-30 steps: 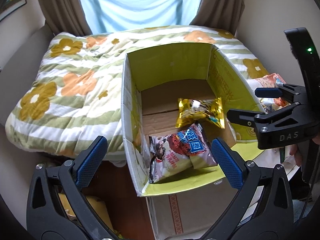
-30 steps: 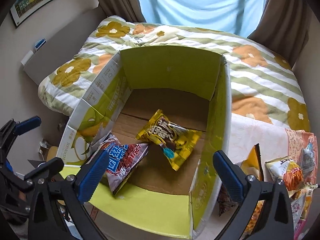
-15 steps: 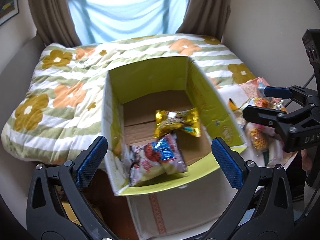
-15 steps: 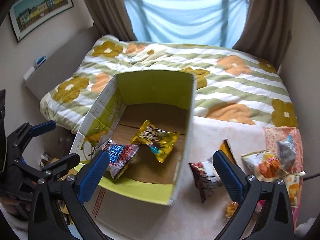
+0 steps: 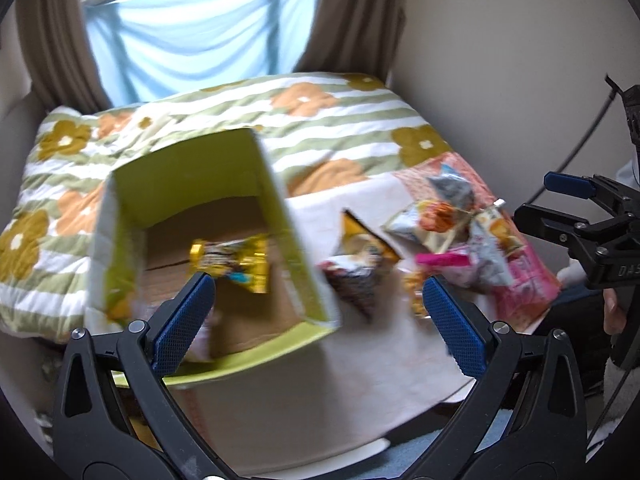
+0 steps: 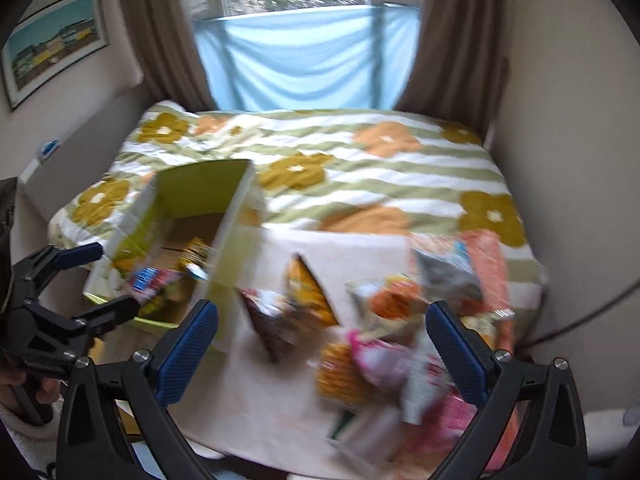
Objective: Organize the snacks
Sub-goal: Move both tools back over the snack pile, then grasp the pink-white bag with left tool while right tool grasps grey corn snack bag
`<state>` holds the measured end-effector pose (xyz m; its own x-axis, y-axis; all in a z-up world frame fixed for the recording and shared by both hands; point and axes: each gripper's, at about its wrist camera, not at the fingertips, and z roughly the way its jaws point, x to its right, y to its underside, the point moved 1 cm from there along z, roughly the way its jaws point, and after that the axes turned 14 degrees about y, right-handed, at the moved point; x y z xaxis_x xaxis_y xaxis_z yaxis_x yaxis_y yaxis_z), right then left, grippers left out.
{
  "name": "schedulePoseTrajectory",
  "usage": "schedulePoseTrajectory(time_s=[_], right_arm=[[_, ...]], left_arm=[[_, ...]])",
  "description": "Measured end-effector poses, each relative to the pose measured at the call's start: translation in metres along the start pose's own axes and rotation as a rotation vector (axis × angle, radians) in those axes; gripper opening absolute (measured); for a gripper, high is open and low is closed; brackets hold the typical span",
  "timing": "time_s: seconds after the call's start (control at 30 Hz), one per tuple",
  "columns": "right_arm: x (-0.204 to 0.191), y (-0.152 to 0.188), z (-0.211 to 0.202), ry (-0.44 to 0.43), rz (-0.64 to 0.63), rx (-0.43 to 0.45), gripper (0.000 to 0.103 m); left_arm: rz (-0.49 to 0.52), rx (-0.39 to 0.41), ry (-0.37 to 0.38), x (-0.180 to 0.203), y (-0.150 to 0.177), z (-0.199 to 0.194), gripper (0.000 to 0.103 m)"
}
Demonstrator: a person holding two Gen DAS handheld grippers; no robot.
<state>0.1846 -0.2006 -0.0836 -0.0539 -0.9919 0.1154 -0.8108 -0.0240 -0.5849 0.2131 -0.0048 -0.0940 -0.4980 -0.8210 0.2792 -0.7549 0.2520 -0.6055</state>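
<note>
both grippers empty, snacks [image 6: 392, 344] blurred, maybe loose

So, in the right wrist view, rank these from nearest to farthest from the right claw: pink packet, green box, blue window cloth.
1. The pink packet, right between the open right claw's fingers.
2. The green box, farther up on the left.
3. The blue window cloth, on the far wall beyond the bed.

One cardboard box [image 5: 280, 216] is sitting on the bed, holding two snack packets: a gold one [image 5: 230, 258] and a red-and-blue one [image 6: 154, 280]. Beside it a blurred pile of snack bags [image 6: 384, 320] is lying, too smeared to count. Two grippers are hovering, [image 5: 316, 316] and [image 6: 322, 348].
</note>
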Motion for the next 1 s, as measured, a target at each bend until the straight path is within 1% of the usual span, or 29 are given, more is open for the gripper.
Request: schedulePoseTrajectory(time_s=[0.07, 0.23, 0.47, 0.63, 0.77, 0.87, 0.97, 1.0], right_arm=[[0.022, 0.01, 0.006, 0.007, 0.018, -0.016, 0.103], [0.061, 0.039, 0.024, 0.007, 0.028, -0.063, 0.103], [0.092, 0.078, 0.059, -0.014, -0.029, -0.113, 0.103], [0.091, 0.107, 0.087, -0.034, -0.101, -0.122, 0.103], [0.086, 0.122, 0.109, -0.026, -0.143, -0.121, 0.103], [0.083, 0.127, 0.117, -0.012, -0.165, -0.102, 0.103], [0.08, 0.129, 0.12, 0.011, -0.195, -0.063, 0.103], [0.078, 0.13, 0.121, 0.019, -0.206, -0.051, 0.101]], left_arm=[[0.01, -0.019, 0.019, 0.021, -0.001, 0.017, 0.103], [0.01, -0.07, 0.066, 0.055, -0.001, 0.06, 0.103], [-0.007, -0.146, 0.138, 0.092, 0.007, 0.128, 0.103], [-0.018, -0.189, 0.163, 0.1, 0.02, 0.172, 0.103], [-0.023, -0.197, 0.16, 0.101, 0.029, 0.199, 0.103], [-0.027, -0.191, 0.172, 0.102, 0.032, 0.217, 0.103], [-0.009, -0.18, 0.175, 0.105, 0.033, 0.23, 0.103], [0.001, -0.181, 0.173, 0.106, 0.033, 0.235, 0.103]])
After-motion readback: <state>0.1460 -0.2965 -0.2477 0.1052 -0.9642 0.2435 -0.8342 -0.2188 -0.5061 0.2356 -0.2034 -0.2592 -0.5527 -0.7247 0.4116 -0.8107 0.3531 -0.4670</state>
